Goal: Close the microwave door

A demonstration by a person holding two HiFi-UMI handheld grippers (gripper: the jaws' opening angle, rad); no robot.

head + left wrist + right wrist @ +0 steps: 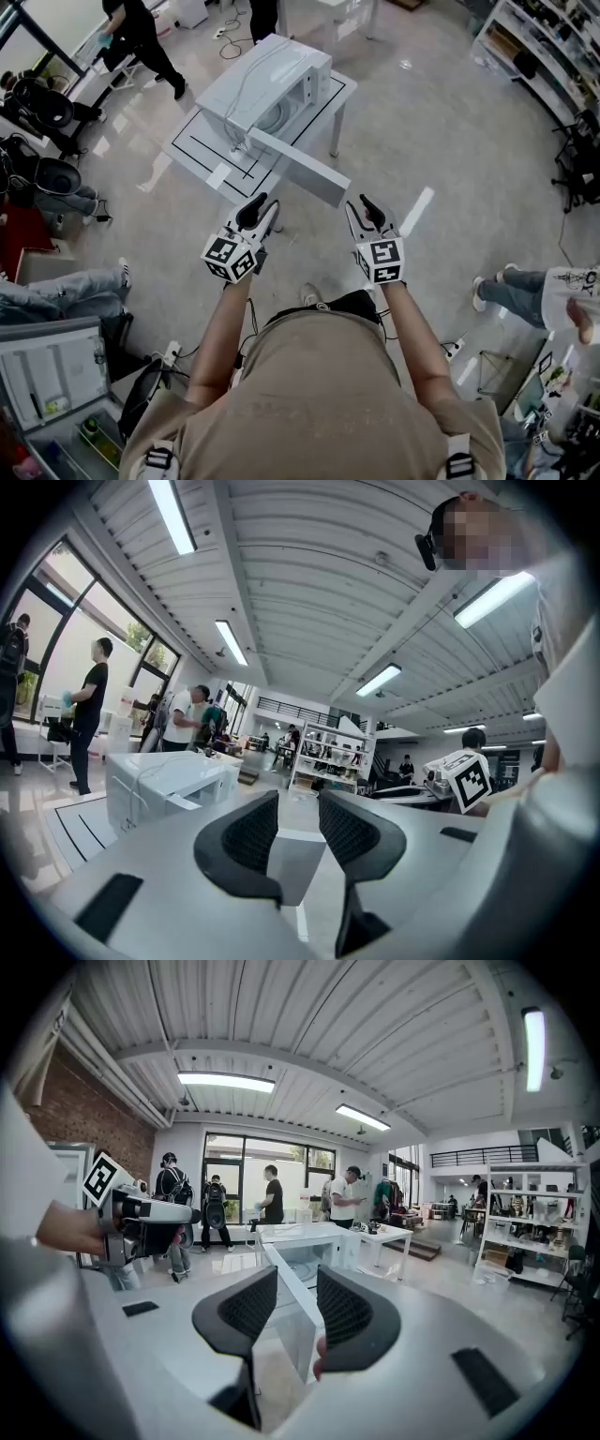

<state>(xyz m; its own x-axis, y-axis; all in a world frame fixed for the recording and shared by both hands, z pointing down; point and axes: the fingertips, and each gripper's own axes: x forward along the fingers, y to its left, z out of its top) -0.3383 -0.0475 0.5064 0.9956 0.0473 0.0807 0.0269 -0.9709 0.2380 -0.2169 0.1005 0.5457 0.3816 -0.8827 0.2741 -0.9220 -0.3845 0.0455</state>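
The white microwave point(267, 80) stands on a low white table point(202, 150) ahead of me. Its door point(300, 167) is swung wide open, with the free end towards me. My left gripper point(262, 208) hovers just short of the door's near face, jaws slightly apart with nothing between them. My right gripper point(367, 208) is beside the door's free end, also open and holding nothing. The left gripper view shows the microwave point(159, 780) at the left, beyond the left gripper point(298, 803). In the right gripper view the door point(291, 1321) runs edge-on past the right gripper point(298, 1302).
People stand behind the table at the top left point(141, 37). Someone sits at the right point(553, 291), and another person's legs lie at the left point(66, 286). Shelving point(544, 56) lines the far right. An open cabinet point(47, 384) is at my lower left.
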